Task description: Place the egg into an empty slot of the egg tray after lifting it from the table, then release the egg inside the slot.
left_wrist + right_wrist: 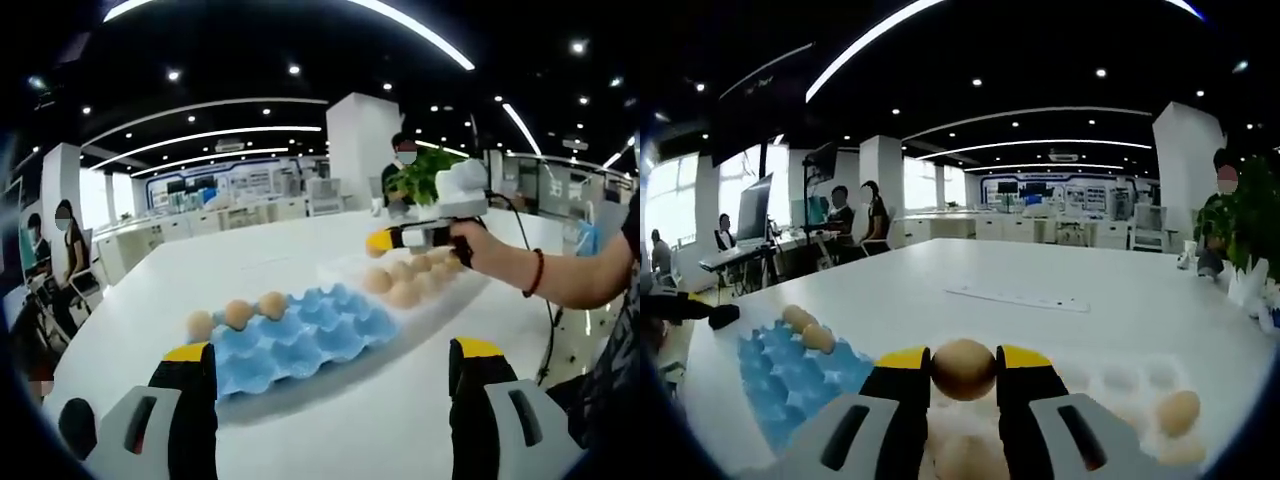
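Note:
A blue egg tray (300, 335) lies on the white table (250, 260), with three brown eggs (238, 314) along its far left edge. Beyond it, several loose eggs (405, 285) sit on a clear tray. My left gripper (330, 365) hangs open in front of the blue tray, nothing between its yellow-tipped jaws. In the right gripper view, my right gripper (963, 368) is shut on a brown egg (963, 368), held above the clear tray. The blue egg tray (795, 375) lies to its left. The right gripper (385, 240) also appears in the left gripper view, above the loose eggs.
A clear tray (1140, 385) with more eggs (1177, 410) lies under the right gripper. A person's hand and forearm (540, 270) reach in from the right. A green plant (425, 170) and a pillar stand past the table. People sit at desks at far left (855, 215).

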The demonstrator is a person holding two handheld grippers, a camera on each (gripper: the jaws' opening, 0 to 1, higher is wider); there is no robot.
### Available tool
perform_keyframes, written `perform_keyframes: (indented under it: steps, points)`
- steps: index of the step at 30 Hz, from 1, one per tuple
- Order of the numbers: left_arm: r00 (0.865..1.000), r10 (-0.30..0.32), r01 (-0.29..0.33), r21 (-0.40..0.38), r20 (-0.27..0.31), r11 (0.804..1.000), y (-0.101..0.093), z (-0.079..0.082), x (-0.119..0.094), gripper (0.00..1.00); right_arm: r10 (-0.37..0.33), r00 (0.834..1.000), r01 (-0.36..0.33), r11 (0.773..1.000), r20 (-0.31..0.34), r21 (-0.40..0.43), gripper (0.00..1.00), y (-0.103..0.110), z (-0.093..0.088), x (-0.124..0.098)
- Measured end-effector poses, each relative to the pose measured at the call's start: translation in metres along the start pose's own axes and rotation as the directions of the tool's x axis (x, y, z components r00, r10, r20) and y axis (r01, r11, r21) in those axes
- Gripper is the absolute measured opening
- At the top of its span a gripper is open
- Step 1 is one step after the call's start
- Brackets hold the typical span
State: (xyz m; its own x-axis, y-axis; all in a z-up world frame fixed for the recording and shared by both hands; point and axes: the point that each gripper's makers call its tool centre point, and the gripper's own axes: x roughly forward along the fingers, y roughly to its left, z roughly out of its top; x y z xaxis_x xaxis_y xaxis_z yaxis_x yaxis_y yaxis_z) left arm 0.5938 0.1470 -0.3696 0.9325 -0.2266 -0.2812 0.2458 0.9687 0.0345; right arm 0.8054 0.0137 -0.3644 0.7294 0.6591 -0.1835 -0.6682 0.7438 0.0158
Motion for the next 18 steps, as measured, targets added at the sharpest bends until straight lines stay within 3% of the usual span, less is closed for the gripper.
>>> perform_keyframes:
  steps: [18]
  points:
    - [1.000, 0.027, -0.027, -0.011, -0.008, 1.000, 0.011, -0.005, -0.009, 0.98, 0.097, 0.995, -0.097, 0.995, -0.010, -0.018, 0.26, 0.050, -0.001, 0.019]
